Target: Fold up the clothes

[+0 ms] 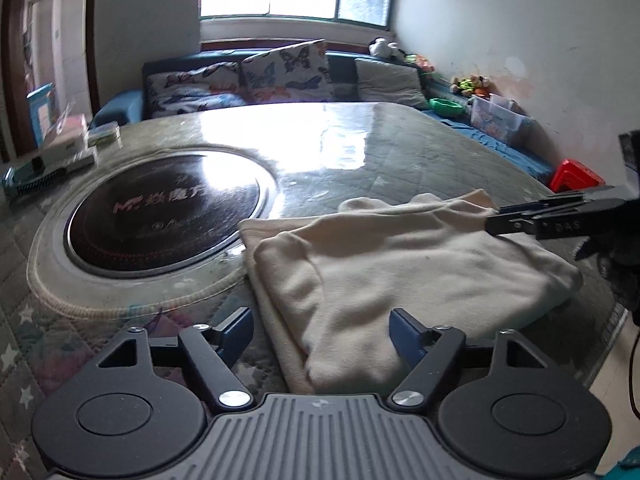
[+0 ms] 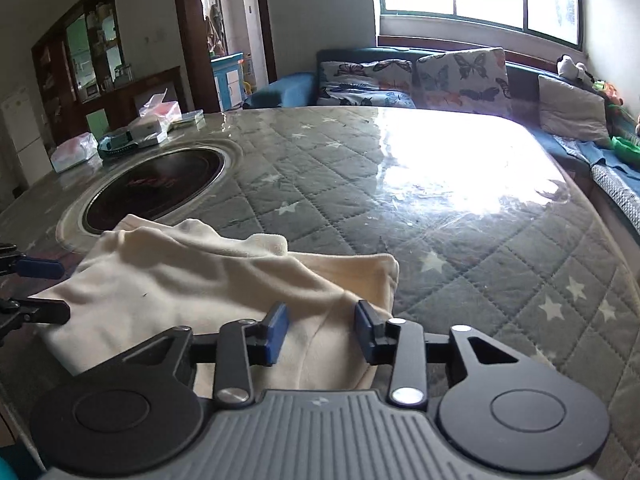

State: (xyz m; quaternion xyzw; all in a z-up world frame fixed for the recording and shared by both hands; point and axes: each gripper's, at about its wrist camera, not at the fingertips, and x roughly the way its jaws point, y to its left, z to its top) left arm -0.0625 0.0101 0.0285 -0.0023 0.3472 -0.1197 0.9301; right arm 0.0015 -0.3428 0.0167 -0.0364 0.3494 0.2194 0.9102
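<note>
A cream garment point(image 1: 392, 264) lies folded in a loose bundle on the quilted table cover; it also shows in the right wrist view point(image 2: 192, 288). My left gripper point(image 1: 322, 330) is open, its blue pads on either side of the garment's near edge, just above it. My right gripper point(image 2: 322, 330) is open over the garment's right end, with cloth lying between the fingers. The right gripper shows side-on in the left wrist view point(image 1: 496, 220) at the garment's far right corner. The left gripper's fingers point(image 2: 40, 270) show at the left edge of the right wrist view.
A round black induction hob point(image 1: 160, 216) is set into the table left of the garment. Boxes and a brush point(image 1: 48, 160) sit at the far left. A sofa with butterfly cushions point(image 1: 288, 68) stands behind the table. A red stool point(image 1: 576, 176) stands at the right.
</note>
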